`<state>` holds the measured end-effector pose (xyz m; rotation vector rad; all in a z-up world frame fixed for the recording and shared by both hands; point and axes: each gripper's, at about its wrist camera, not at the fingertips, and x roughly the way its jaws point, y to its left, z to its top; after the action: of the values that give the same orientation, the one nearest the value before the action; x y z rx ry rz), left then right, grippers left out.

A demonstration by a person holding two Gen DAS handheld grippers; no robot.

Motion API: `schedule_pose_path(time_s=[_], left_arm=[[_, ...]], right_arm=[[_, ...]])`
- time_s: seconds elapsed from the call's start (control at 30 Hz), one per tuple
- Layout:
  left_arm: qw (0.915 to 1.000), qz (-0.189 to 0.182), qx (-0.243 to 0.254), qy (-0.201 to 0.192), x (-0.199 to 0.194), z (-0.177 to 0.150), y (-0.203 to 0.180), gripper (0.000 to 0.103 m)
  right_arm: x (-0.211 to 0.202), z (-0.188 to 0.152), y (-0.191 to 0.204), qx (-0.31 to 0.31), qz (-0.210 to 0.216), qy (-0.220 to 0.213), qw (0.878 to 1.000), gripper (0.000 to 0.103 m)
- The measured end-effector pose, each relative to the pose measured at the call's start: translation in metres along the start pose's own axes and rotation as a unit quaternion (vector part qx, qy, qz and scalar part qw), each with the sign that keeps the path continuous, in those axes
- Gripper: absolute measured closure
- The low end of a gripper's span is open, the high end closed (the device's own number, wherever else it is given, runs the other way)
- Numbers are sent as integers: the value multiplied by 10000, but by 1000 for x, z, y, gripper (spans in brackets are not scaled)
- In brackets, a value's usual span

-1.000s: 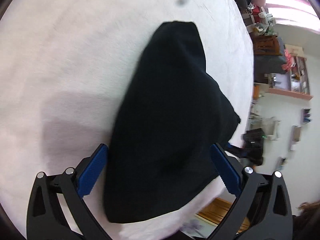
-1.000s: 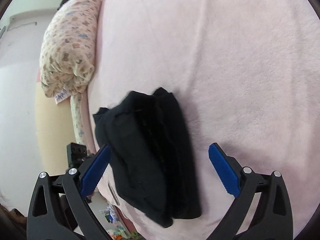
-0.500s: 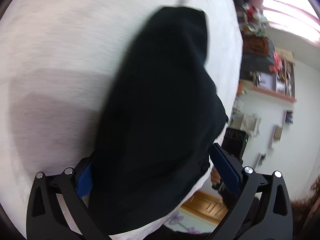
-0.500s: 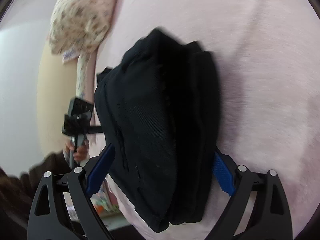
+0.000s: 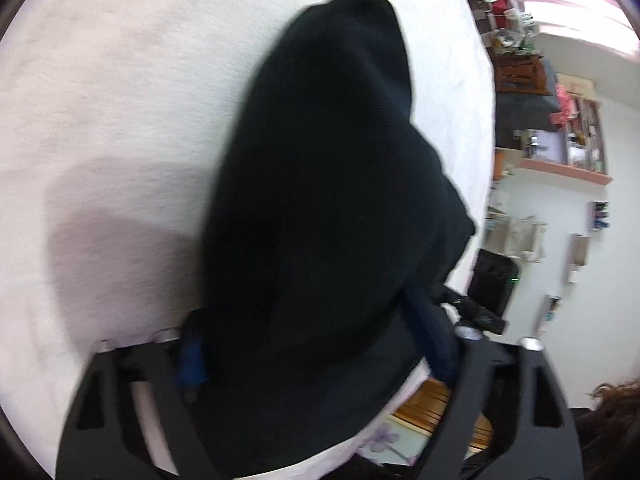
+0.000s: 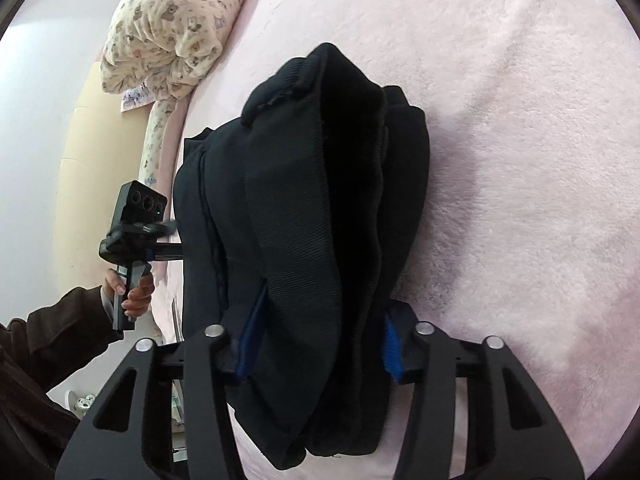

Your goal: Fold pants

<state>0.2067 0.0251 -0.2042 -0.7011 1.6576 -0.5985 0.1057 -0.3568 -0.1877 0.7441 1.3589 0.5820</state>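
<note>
Right wrist view: the black knitted pants (image 6: 320, 220), already folded into a thick bundle of several layers, lie on the pale pink fleecy bed cover (image 6: 520, 160), close to its edge. The right gripper (image 6: 320, 348) straddles one end of the bundle, its blue pads sunk against both flanks as the jaws close on the cloth. The left gripper (image 5: 312, 348) straddles the opposite end, jaws closing too, one pad half buried under the fabric, the other pressed into its side. In the right view the person's hand (image 6: 134, 292) grips that tool's handle beyond the bundle. A floral quilted pillow (image 6: 176, 28) sits well apart at the bed's head.

Risk, as I judge it: each pair of pads may catch only the outer layers, so the inner ones sag out on lifting and the fold opens; uneven pulls would skew it, or drag it off the near edge
</note>
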Motion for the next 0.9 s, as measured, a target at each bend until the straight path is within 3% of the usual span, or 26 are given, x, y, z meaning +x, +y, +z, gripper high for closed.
schedule_pose_path(time_s=[0.03, 0.2, 0.33, 0.9], left_arm=[[9999, -60, -76, -40, -3, -1, 4, 45], [9996, 21, 62, -259, -9, -6, -1, 56], [9987, -78, 167, -472, -15, -12, 0, 75], [9960, -133, 574, -679, -25, -13, -13, 83]], right_arm=[[-1, -1, 1, -4, 12, -46, 10000, 57], [-2, -3, 10, -119, -68, -177, 9997, 62], [-5, -3, 24, -358, -164, -228, 9990, 65], [-7, 2, 31, -468, -163, -319, 9983, 68]])
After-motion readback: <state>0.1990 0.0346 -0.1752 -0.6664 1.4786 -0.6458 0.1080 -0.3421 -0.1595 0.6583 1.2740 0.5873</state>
